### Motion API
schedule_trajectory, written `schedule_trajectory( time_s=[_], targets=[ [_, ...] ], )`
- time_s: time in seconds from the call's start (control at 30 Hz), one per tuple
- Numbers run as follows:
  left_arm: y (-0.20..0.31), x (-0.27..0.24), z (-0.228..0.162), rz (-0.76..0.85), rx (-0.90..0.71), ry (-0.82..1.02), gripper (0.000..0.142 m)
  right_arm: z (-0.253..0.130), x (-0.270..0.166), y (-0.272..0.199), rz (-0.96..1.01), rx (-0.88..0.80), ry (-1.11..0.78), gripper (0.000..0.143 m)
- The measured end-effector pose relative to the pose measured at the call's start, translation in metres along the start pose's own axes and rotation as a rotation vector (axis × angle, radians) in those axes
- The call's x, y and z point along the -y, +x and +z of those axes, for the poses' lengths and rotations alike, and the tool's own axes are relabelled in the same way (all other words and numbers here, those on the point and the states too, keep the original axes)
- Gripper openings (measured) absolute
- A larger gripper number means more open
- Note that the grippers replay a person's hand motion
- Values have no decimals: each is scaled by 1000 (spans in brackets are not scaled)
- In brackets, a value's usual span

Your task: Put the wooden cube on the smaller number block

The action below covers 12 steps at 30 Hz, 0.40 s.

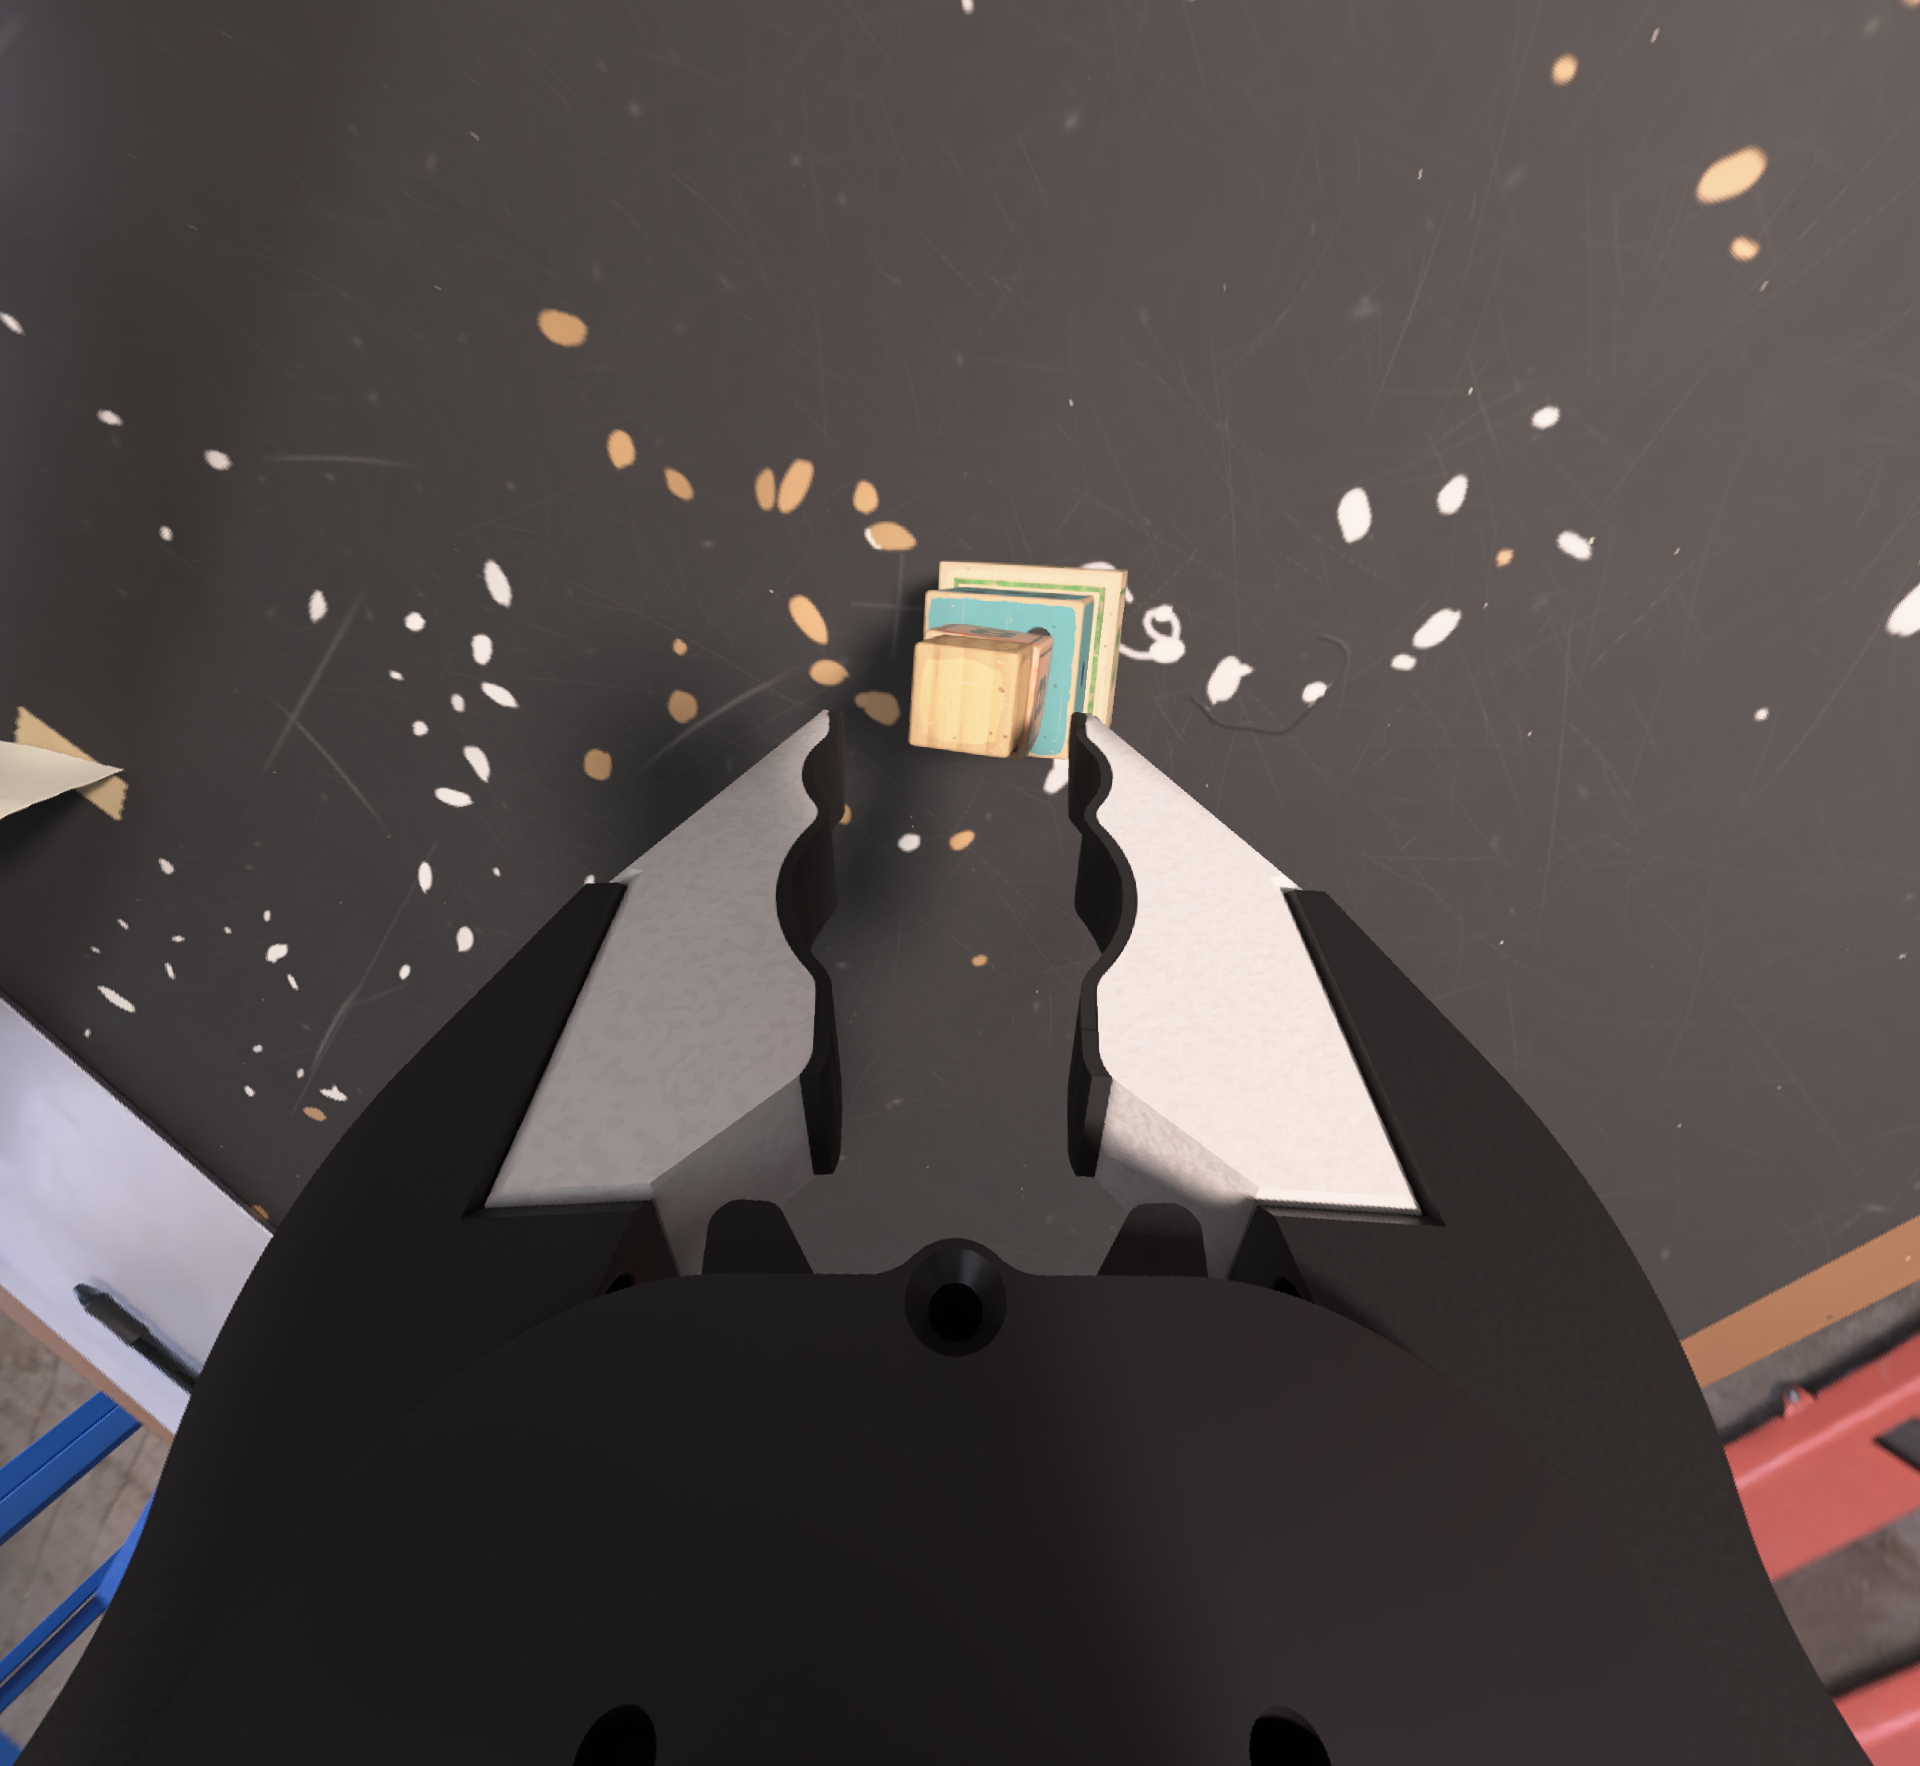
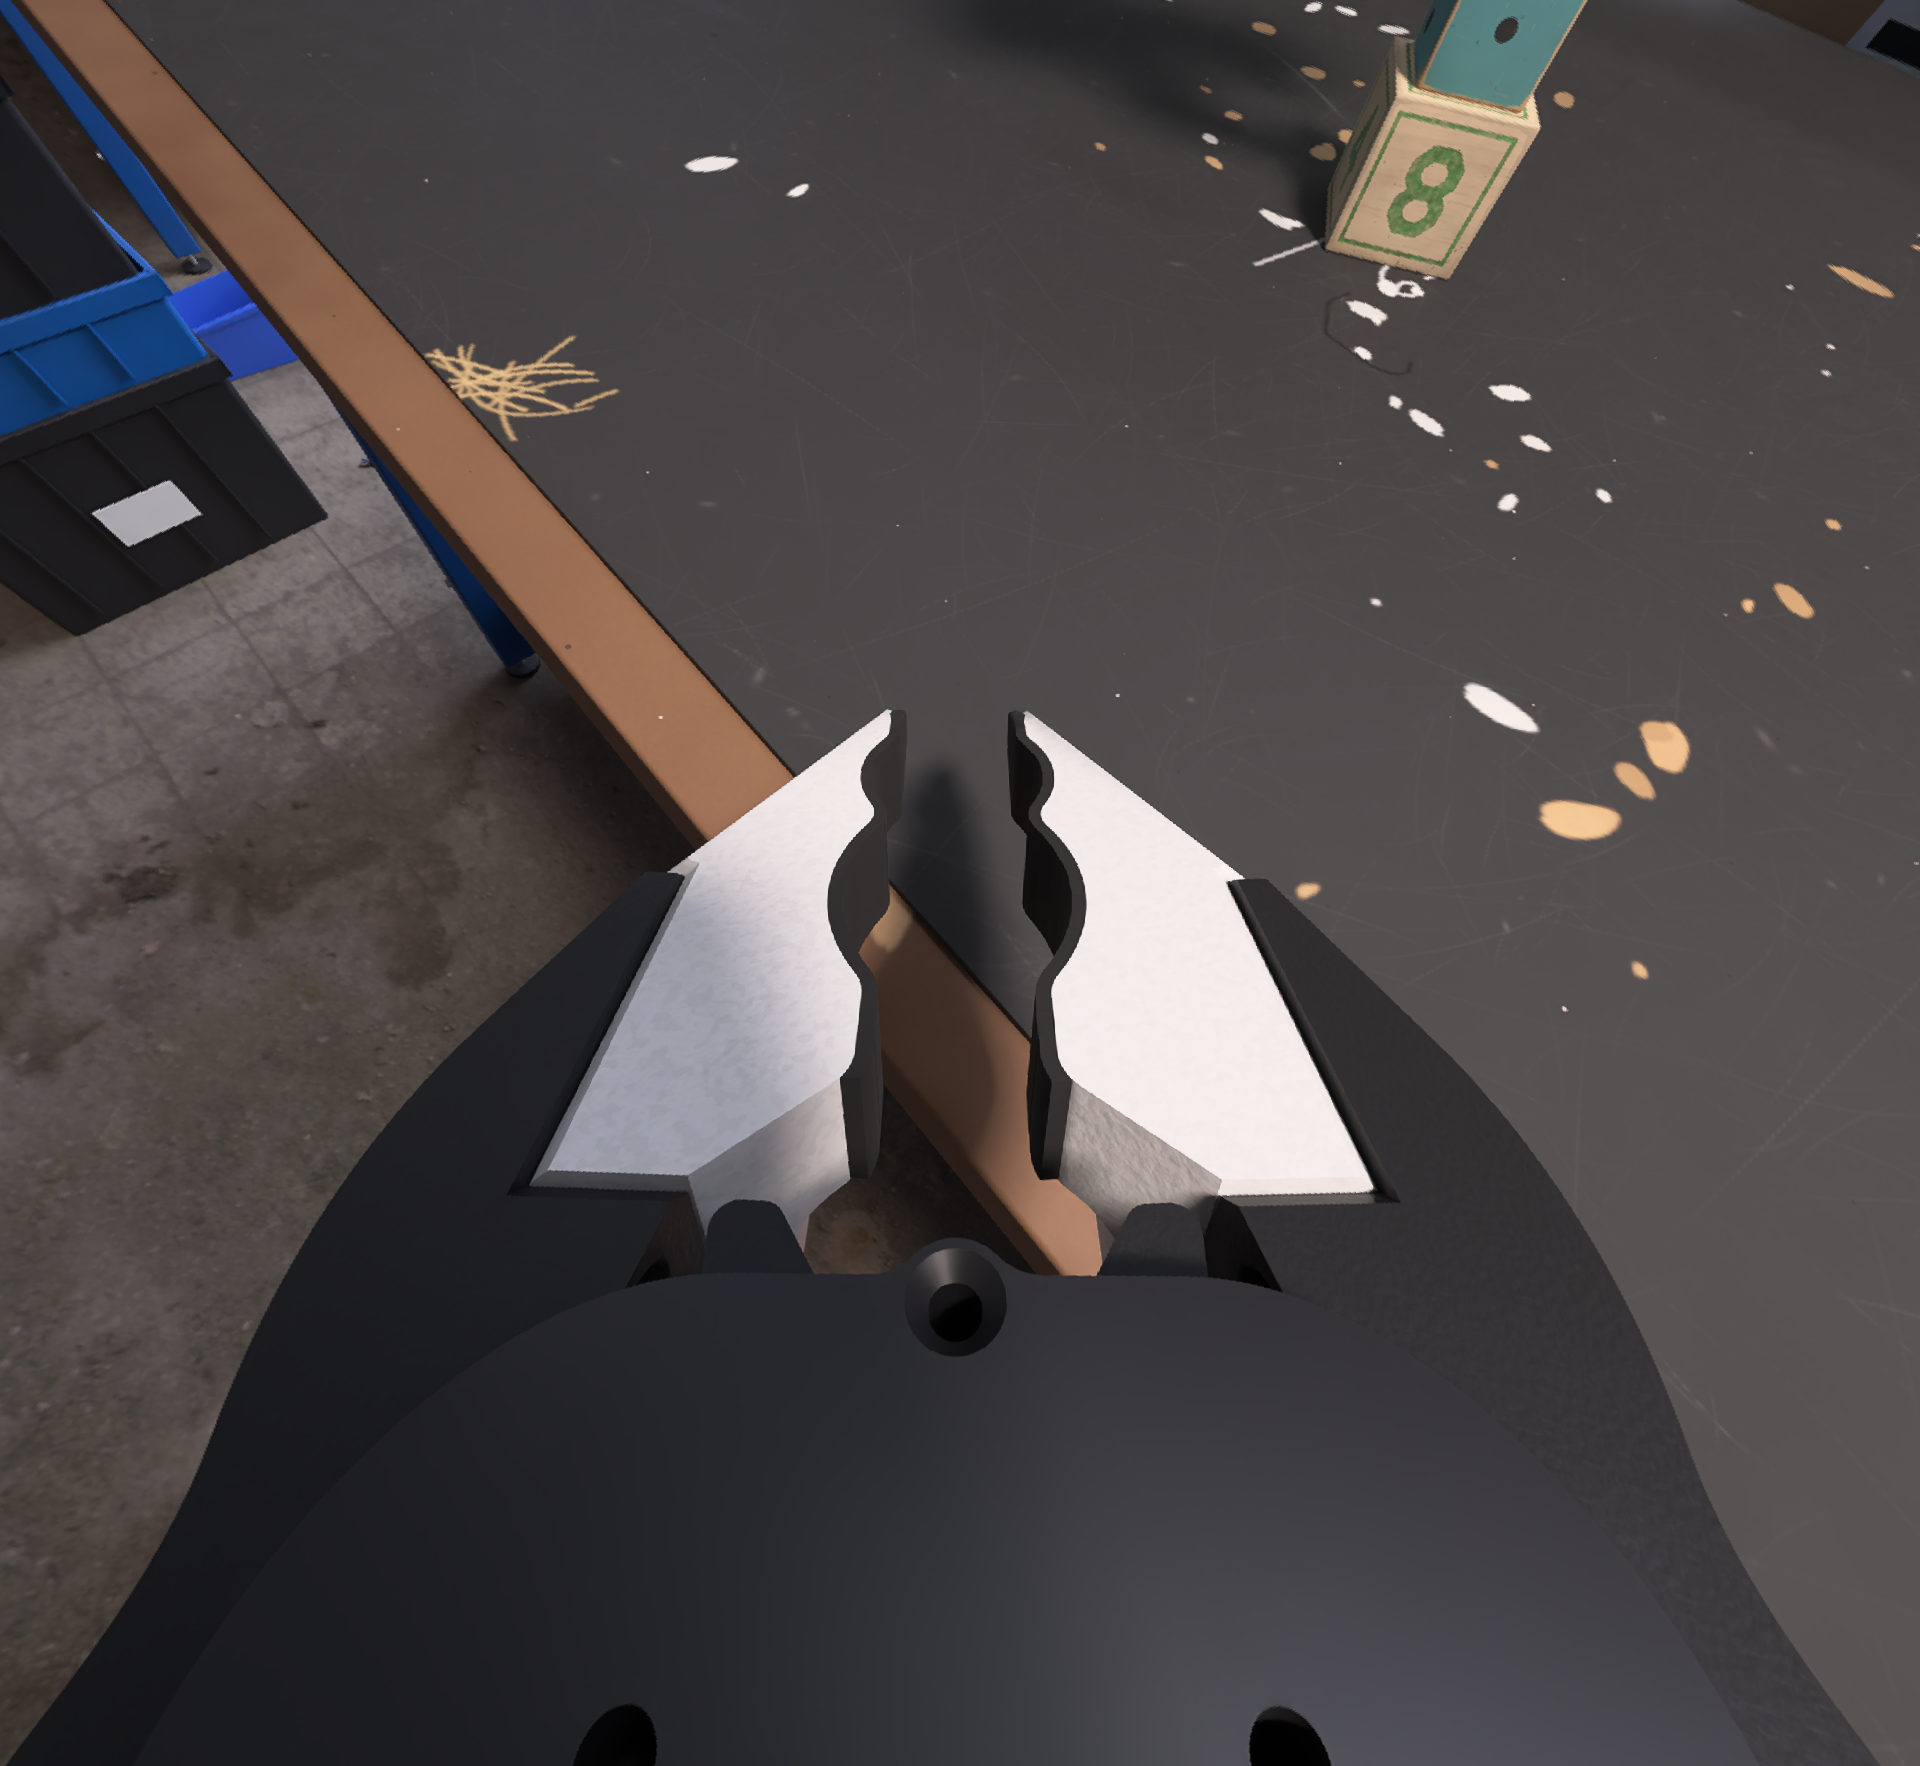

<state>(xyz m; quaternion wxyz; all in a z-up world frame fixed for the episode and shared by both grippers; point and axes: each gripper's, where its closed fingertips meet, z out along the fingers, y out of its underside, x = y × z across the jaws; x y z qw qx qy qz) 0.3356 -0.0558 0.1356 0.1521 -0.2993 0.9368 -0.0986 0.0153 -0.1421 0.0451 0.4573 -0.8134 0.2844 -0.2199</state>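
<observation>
Wooden cube [image 1: 964, 693] sits stacked at my twelve; left gripper [image 1: 954, 729] empty, jaws apart, I lift straight up.

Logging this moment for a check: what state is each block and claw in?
Left claw: open, empty, above the stack.
Right claw: open, empty, over the table edge.
Small wooden block: top of the stack, free of both claws.
Teal block: middle, upright.
Large green-framed block: bottom, on the table.
</observation>
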Motion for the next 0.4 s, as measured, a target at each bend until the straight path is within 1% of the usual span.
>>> schedule_trajectory(
  time_s=[0.07, 0.13, 0.23, 0.27, 0.3, 0.33, 0.4],
  targets=[
    [-3, 5, -12, -22, 10, 51, 47, 0, 0, 1, -1, -2, 1, 19],
    [-5, 10, -33, -59, 35, 145, 48, -1, 0, 3, 6, -4, 4, 19],
    [5, 5, -75, -122, 110, 386, 49, -3, 3, 7, 13, -17, 19, 19],
    [14, -3, -87, -145, 139, 475, 50, -4, 4, 9, 13, -24, 25, 19],
    [25, -15, -97, -174, 161, 572, 54, -5, 5, 11, 14, -30, 27, 19],
    [38, -29, -104, -208, 171, 662, 58, -5, 5, 13, 17, -38, 31, 19],
    [64, -61, -106, -298, 188, 802, 60, -6, 5, 18, 27, -54, 37, 19]
  ],
)
